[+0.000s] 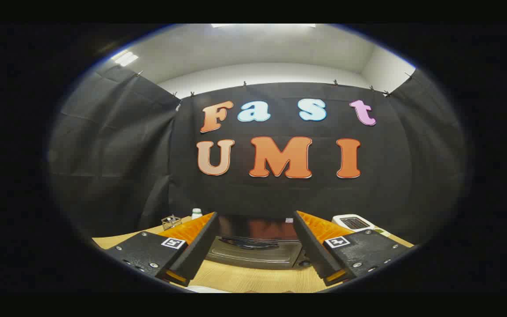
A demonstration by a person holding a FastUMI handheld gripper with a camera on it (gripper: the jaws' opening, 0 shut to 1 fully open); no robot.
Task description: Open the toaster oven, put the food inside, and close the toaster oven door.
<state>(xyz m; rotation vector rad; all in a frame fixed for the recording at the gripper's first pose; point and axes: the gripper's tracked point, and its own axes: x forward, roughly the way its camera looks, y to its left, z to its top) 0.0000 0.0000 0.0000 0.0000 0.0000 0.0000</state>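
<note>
Straight ahead at 12 o'clock, we are seeing the toaster oven sitting on the wooden surface, framed between the two fingers, its door looking shut. Our hand-held gripper is hanging spread wide, gripping nothing, fingers apart from the oven. Off at 10 o'clock, beyond the left finger, a small wire rack and a white-capped jar are standing near the cloth wall. Around 2 o'clock, past the right finger, a white appliance is sitting. Food: we cannot tell where.

Wooden table carries toaster oven, wire rack, jar.
</note>
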